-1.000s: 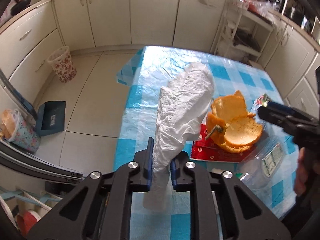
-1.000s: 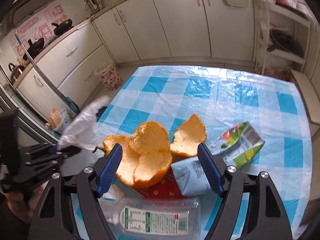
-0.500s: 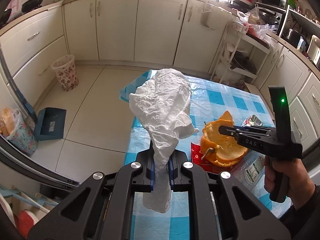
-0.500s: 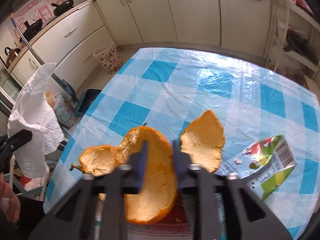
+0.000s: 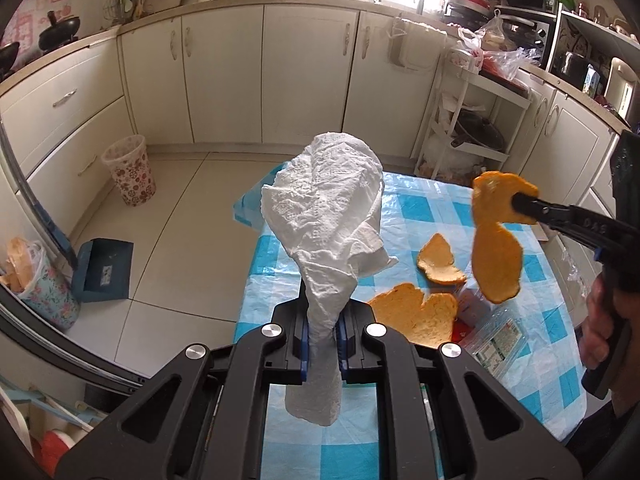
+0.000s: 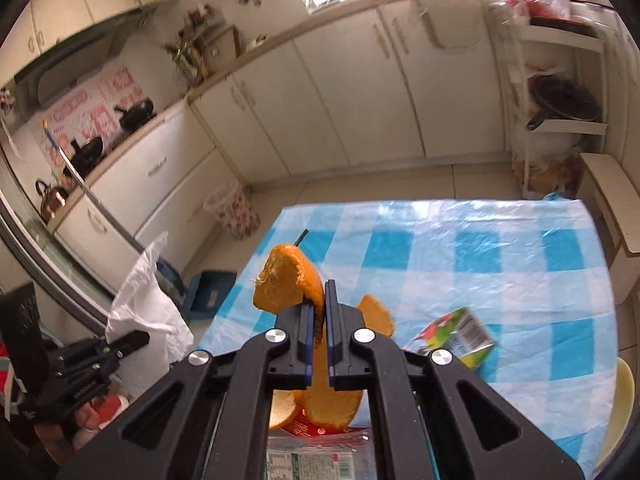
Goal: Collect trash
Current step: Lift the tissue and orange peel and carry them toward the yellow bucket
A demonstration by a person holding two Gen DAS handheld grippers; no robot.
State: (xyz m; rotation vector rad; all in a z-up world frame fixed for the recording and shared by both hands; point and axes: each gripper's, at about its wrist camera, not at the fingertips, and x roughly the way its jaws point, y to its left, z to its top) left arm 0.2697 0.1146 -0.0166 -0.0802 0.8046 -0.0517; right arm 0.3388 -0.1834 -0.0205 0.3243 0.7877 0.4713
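A crumpled white paper towel stands up out of my left gripper, which is shut on its lower part above the near left edge of the table. To the right, my right gripper is lifted above the table; its jaws are closing tight on a long orange peel that hangs down from the pads. In the right wrist view the same peel curls up past the right gripper. At lower left there, the left gripper holds the towel.
Two more peel pieces, a clear plastic bottle and a green carton lie on the blue-checked table. A floral waste basket and a blue dustpan are on the floor at left.
The right gripper shut on one orange peel and lifted it off the table. The left gripper rose a little with the paper towel still in it.
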